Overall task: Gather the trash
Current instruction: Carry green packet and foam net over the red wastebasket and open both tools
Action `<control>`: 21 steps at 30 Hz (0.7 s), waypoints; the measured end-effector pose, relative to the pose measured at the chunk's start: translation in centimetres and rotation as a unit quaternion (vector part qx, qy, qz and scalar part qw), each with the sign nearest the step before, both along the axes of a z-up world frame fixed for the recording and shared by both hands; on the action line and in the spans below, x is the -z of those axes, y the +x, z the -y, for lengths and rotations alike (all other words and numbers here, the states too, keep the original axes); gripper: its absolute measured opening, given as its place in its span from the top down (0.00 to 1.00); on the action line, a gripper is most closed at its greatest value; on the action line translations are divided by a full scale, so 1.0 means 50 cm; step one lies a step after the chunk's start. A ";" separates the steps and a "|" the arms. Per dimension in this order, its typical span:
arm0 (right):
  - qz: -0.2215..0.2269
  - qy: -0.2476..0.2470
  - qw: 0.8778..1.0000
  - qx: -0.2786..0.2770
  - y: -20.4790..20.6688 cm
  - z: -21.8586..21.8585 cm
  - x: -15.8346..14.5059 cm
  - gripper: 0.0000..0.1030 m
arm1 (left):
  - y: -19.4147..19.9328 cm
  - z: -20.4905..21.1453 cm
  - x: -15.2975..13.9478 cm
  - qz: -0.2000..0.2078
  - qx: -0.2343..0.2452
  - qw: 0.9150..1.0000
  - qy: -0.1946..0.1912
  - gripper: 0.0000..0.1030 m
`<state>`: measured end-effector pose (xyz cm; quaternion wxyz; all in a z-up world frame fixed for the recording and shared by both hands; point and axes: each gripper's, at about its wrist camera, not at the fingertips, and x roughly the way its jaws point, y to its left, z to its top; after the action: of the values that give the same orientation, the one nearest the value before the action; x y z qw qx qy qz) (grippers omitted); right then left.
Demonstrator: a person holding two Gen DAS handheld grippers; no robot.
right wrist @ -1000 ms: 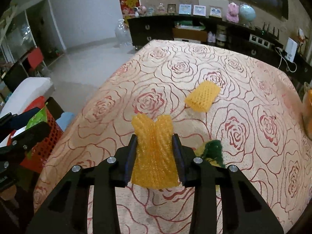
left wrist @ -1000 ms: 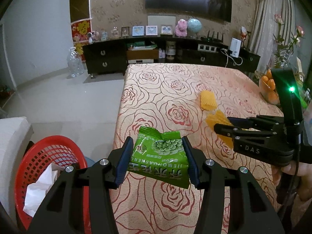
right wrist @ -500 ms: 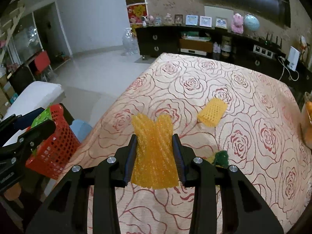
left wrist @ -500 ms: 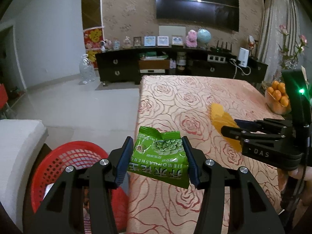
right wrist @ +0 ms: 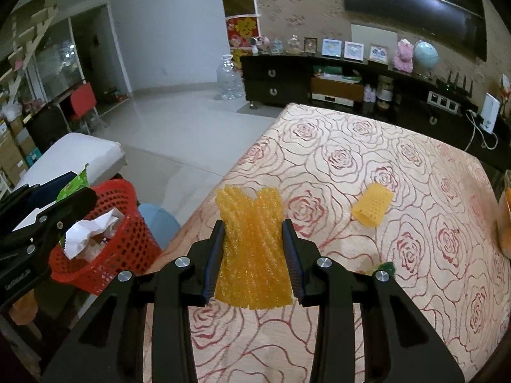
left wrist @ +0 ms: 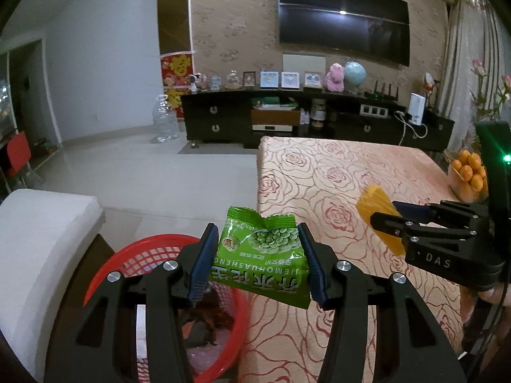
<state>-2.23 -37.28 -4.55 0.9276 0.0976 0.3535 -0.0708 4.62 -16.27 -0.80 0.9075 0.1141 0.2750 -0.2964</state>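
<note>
My left gripper point(left wrist: 257, 255) is shut on a green snack packet point(left wrist: 262, 260) and holds it above the right rim of the red trash basket point(left wrist: 143, 255). My right gripper point(right wrist: 252, 255) is shut on a yellow foam net point(right wrist: 252, 255) above the table's left edge; it shows in the left wrist view point(left wrist: 380, 220) too. The basket point(right wrist: 127, 245), beside the table, holds crumpled white paper point(right wrist: 86, 233). A second yellow foam net point(right wrist: 372, 209) lies on the rose-patterned tablecloth point(right wrist: 399, 271). A small green scrap point(right wrist: 386, 266) lies on the cloth behind my right finger.
A white cushioned seat point(left wrist: 41, 233) stands left of the basket, and a light blue object point(right wrist: 158, 223) sits between basket and table. A bowl of oranges point(left wrist: 468, 175) stands at the table's right edge. A dark TV cabinet point(left wrist: 287, 121) lines the far wall.
Both grippers have moved left with their loads. The left gripper has moved from over the table to over the basket rim. The right gripper has neared the table's left edge.
</note>
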 end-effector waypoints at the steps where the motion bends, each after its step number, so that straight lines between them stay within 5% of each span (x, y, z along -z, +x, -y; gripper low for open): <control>1: 0.002 0.000 1.000 -0.002 0.002 -0.006 -0.003 0.66 | 0.000 -0.004 -0.001 0.001 -0.002 1.000 0.000 0.53; 21: 0.024 0.011 0.998 -0.055 0.043 -0.108 -0.043 0.66 | 0.032 -0.088 -0.001 0.012 -0.061 0.998 0.016 0.53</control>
<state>-0.08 -31.89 -2.38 0.9372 0.0902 0.3366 -0.0138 6.23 -11.89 -0.74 0.9250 0.1152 0.2757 -0.2346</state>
